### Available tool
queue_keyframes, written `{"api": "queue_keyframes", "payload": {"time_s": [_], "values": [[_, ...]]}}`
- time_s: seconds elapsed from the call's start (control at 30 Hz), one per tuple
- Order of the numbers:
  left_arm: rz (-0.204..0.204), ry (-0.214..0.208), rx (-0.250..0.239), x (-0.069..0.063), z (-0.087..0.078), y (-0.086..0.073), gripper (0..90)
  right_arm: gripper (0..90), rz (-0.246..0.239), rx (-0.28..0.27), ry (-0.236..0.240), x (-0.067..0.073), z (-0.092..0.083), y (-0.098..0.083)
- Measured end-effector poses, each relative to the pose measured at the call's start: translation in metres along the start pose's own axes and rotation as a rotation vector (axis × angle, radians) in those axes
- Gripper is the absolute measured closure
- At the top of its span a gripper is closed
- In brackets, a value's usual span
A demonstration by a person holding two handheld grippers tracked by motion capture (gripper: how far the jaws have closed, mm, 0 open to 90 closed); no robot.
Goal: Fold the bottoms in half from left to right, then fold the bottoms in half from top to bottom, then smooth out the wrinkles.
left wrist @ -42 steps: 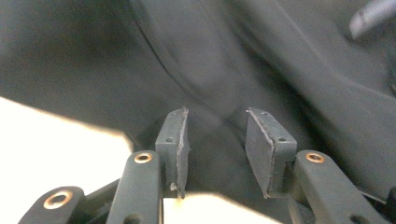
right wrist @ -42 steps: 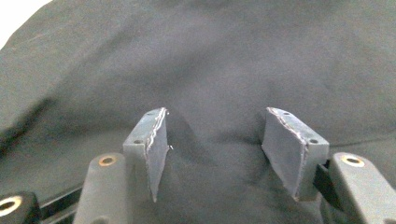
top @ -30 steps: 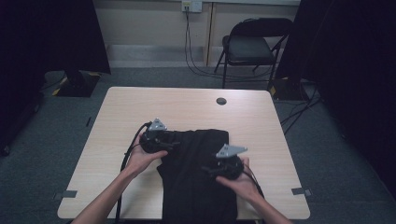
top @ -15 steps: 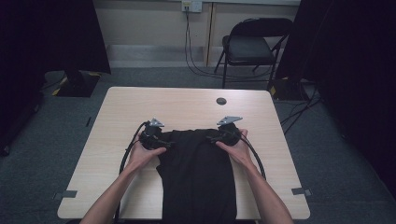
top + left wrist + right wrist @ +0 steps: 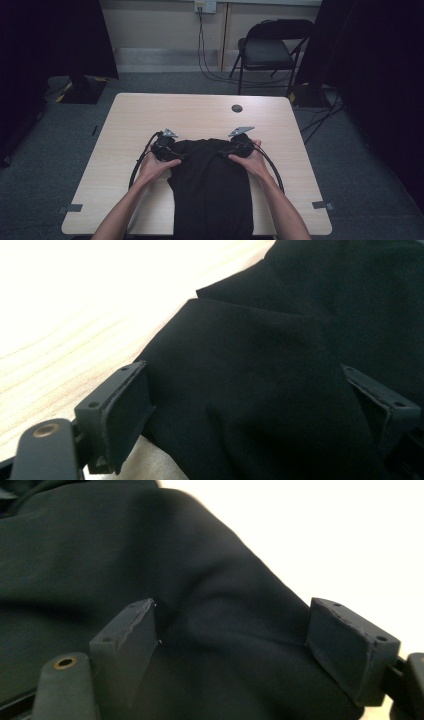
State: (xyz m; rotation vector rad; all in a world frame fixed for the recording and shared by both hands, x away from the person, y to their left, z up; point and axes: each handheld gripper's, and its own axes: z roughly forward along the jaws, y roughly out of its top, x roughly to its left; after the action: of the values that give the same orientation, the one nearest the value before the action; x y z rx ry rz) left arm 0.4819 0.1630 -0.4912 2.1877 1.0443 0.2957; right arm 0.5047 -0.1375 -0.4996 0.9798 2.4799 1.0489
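Both grippers now sit at the black garment's point(image 5: 212, 187) top corners, centre of the high view, on the table point(image 5: 125, 120). Left gripper point(image 5: 172, 152) fingers stand wide; right gripper point(image 5: 225, 151), moved up from lower right, has just been opening, cloth lying loose between them—released, probably flattened.

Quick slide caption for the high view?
Both tools, left and right, open at the far corners of black cloth on table.
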Motion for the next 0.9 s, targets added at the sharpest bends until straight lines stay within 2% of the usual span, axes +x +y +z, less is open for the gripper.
{"api": "queue_keyframes", "payload": {"time_s": [0.03, 0.07, 0.1, 0.13, 0.2, 0.23, 0.27, 0.4, 0.47, 0.53, 0.6, 0.77, 0.87, 0.9], "values": [[0.01, -0.004, 0.007, -0.001, -0.001, 0.001, 17.5, 20.7, -0.005, 0.004, 0.005, 0.002, -0.001, 0.0], [0.014, -0.035, 0.008, -0.002, -0.002, 0.003, 24.3, 22.6, -0.002, 0.007, 0.003, 0.003, -0.001, 0.0], [0.031, -0.069, 0.007, -0.003, -0.002, 0.003, 36.1, 26.8, 0.003, 0.01, 0.001, 0.003, -0.002, 0.001], [0.035, -0.09, 0.002, -0.005, -0.002, 0.004, 45.7, 34.2, -0.001, 0.013, 0.007, 0.004, -0.003, 0.002], [0.014, -0.124, -0.012, -0.005, -0.001, 0.003, 56.6, 45.7, -0.01, 0.01, 0.02, 0.005, -0.004, 0.003], [0.014, -0.124, -0.012, -0.005, -0.001, 0.003, 60.4, 45.7, -0.01, 0.01, 0.02, 0.005, -0.004, 0.003], [-0.021, -0.157, -0.037, -0.002, 0.001, 0.001, 64.7, 56.5, -0.005, 0.002, 0.03, 0.005, -0.005, 0.002], [-0.04, -0.186, -0.061, 0.0, 0.001, -0.002, 73.3, 75.2, -0.001, -0.003, 0.064, 0.005, -0.005, 0.002], [-0.06, -0.197, -0.069, 0.002, 0.001, -0.003, 76.2, 80.9, 0.002, -0.006, 0.077, 0.007, -0.005, 0.002], [-0.066, -0.19, -0.082, 0.004, 0.002, -0.002, 77.9, 84.0, 0.031, -0.013, 0.091, 0.005, -0.004, 0.002], [-0.073, -0.181, -0.093, 0.004, 0.002, -0.001, 78.4, 84.3, 0.034, -0.012, 0.091, 0.004, -0.004, 0.002], [-0.055, -0.151, -0.092, 0.009, 0.001, 0.005, 79.2, 84.9, 0.022, -0.001, 0.047, 0.003, -0.006, 0.009], [-0.056, -0.101, -0.113, 0.011, -0.002, 0.015, 79.6, 85.2, 0.056, -0.049, 0.027, -0.002, -0.012, 0.017], [-0.044, -0.089, -0.112, 0.011, -0.003, 0.017, 79.6, 85.2, 0.06, -0.059, 0.025, -0.004, -0.013, 0.018]]}}
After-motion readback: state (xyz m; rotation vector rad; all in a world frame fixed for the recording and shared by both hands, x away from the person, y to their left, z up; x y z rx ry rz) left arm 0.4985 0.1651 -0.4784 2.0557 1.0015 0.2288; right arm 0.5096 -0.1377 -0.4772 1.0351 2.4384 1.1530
